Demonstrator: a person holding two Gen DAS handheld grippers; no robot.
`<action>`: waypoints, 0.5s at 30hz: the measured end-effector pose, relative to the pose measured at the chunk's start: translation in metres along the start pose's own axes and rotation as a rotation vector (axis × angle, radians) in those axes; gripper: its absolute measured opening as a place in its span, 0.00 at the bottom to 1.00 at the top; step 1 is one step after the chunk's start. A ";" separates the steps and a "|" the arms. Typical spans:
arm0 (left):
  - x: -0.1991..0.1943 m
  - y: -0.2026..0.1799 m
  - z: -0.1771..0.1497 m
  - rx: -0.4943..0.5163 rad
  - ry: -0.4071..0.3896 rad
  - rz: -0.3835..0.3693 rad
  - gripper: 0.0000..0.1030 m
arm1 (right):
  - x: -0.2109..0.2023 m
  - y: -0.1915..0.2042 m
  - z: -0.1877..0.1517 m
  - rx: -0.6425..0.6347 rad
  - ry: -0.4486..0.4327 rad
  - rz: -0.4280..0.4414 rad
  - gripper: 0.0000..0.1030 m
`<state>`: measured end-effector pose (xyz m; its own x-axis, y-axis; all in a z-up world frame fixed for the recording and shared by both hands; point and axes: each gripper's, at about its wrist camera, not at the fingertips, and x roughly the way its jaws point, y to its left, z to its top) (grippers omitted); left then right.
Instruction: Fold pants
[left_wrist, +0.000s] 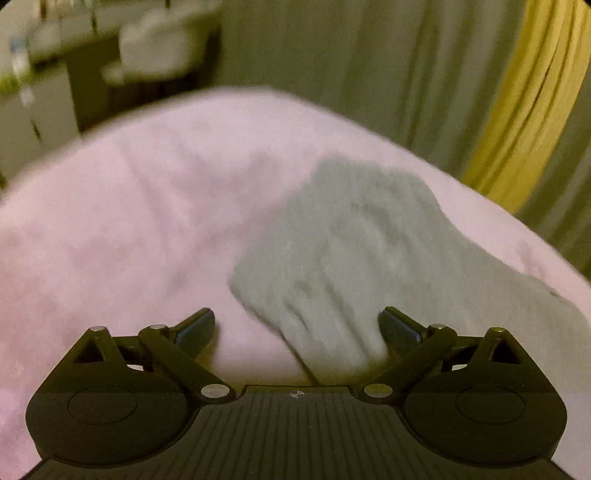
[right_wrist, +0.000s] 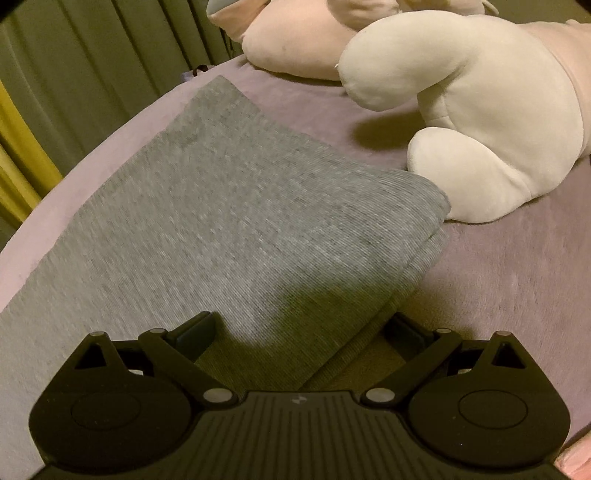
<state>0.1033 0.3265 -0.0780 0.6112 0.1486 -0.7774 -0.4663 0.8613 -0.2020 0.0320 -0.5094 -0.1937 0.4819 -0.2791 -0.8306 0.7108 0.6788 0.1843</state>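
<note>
Ahead-right of my right gripper: white plush toy (right_wrist: 491, 122) blocks.
Left of my left gripper: bare pink blanket (left_wrist: 110, 221).

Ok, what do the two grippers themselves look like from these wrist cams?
The left gripper and right gripper look identical: matte black, ribbed centre panel, two round discs, crossed link arms with silver pins, and dark flat finger pads. No cables or sleeves visible.

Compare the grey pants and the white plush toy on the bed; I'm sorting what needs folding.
The grey pants lie flat in folded layers, while the white plush toy stands up, rounded and stuffed. The pants are heathered grey with a fine knit rib; the toy is smooth and cream-white. The pants reach under the open right hand-held gripper; the toy sits farther off. Both rest on the pink blanket.
</note>
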 end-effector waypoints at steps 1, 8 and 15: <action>0.004 0.005 -0.002 -0.042 0.020 -0.042 0.97 | 0.001 0.000 0.000 -0.002 0.001 -0.001 0.96; 0.037 0.011 0.017 -0.274 -0.013 -0.103 0.98 | 0.000 0.005 0.000 -0.015 0.007 -0.019 0.96; 0.013 0.011 0.040 -0.239 -0.129 -0.148 0.46 | 0.003 0.014 0.000 -0.055 0.014 -0.063 0.96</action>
<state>0.1315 0.3575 -0.0668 0.7525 0.1036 -0.6505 -0.4943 0.7415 -0.4537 0.0430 -0.5009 -0.1941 0.4296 -0.3126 -0.8472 0.7101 0.6965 0.1031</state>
